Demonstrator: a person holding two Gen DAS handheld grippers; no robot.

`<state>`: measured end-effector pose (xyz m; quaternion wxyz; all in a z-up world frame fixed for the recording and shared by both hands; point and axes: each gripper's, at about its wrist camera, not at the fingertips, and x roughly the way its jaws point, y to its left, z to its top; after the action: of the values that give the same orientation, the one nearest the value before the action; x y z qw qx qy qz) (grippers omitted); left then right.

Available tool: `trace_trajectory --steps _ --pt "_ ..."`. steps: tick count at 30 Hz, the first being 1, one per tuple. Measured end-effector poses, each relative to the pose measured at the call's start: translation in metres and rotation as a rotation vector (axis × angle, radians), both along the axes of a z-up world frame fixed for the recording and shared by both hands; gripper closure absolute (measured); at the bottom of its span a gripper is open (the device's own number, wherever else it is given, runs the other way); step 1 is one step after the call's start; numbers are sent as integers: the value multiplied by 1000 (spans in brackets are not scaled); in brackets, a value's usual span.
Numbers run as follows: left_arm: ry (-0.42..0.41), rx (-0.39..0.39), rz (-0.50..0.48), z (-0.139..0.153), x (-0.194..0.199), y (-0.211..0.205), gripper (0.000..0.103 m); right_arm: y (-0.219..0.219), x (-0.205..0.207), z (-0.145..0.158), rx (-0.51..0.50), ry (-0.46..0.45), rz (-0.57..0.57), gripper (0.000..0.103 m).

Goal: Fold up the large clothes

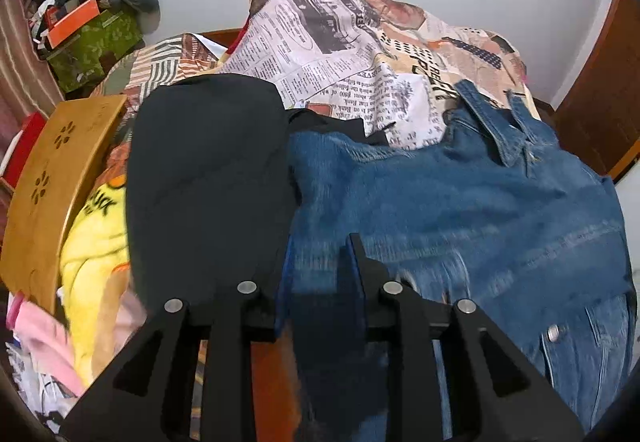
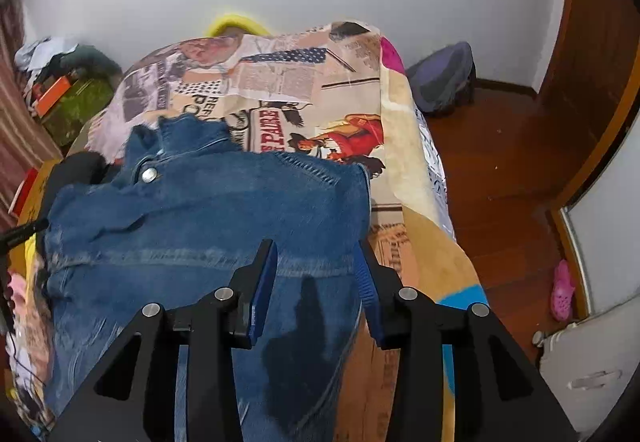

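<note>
A blue denim jacket (image 1: 460,209) lies spread on the bed, collar toward the far end; it also shows in the right wrist view (image 2: 208,226). My left gripper (image 1: 320,254) is open above the jacket's left edge, next to a black garment (image 1: 208,181). My right gripper (image 2: 316,258) is open above the jacket's right side, its right finger near the jacket's edge. Neither holds anything.
The bed has a newspaper-print cover (image 1: 352,53) (image 2: 304,81). A wooden board (image 1: 60,185), yellow cloth (image 1: 96,242) and pink cloth (image 1: 44,338) lie at the left. A cluttered pile (image 1: 88,21) stands by the wall. Wooden floor (image 2: 504,169), a door (image 2: 592,41) and a pink shoe (image 2: 562,290) are right.
</note>
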<state>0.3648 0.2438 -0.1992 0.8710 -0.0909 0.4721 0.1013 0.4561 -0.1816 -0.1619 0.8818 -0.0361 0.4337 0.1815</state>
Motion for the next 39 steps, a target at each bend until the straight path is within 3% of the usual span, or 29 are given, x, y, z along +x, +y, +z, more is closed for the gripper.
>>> trace_trajectory --steps 1,6,8,15,20,27,35,39 --pt "-4 11 -5 5 -10 -3 73 -1 -6 4 1 -5 8 64" --pt "-2 47 -6 19 -52 -15 26 -7 -42 17 11 -35 12 53" --pt "6 50 -15 21 -67 -20 21 -12 -56 21 18 -41 12 53" --pt "48 -21 -47 11 -116 -32 21 -20 -95 22 -10 -31 39 51" --pt "112 -64 -59 -15 -146 -40 21 -28 -119 6 14 25 39 51" --pt "222 -232 -26 -63 -174 -42 21 -38 -149 -28 28 124 -5 51" --pt "215 -363 -13 -87 -193 -62 20 -46 -164 -66 118 267 -49 51" --pt "179 -510 68 -102 -200 -56 20 -43 -171 -69 134 261 -62 51"
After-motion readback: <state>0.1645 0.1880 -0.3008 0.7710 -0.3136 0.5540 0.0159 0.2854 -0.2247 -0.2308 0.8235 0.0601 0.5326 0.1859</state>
